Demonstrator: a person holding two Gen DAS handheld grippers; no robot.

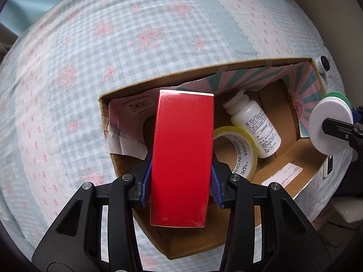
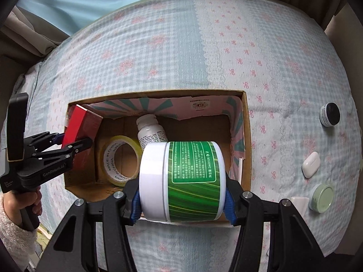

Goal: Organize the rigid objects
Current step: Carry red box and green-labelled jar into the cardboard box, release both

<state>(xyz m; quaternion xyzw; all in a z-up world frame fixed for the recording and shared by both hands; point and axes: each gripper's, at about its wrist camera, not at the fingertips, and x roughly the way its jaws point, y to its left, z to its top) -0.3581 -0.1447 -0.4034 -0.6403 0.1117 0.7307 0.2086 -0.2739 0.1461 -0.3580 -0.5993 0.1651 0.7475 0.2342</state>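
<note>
Left wrist view: left gripper (image 1: 180,179) pinches a red box (image 1: 181,156) between its jaws, above the left end of the carton (image 1: 127,90) on the bed (image 1: 90,68). Inside lie a tape roll (image 1: 240,149) and white bottle (image 1: 254,127). Right wrist view: right gripper (image 2: 182,200) jaws clamp a green jar (image 2: 188,179), on its side, over the carton's near edge. Right of carton: small jars, white case (image 2: 310,164).

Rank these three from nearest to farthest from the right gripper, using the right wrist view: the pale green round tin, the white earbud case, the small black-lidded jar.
Measured from the right gripper, whose jaws hold the green-labelled tub:
1. Pale green round tin, on the bedspread to the right, level with the jaws.
2. White earbud case, right and a little farther up.
3. Small black-lidded jar, farthest, upper right.
</note>
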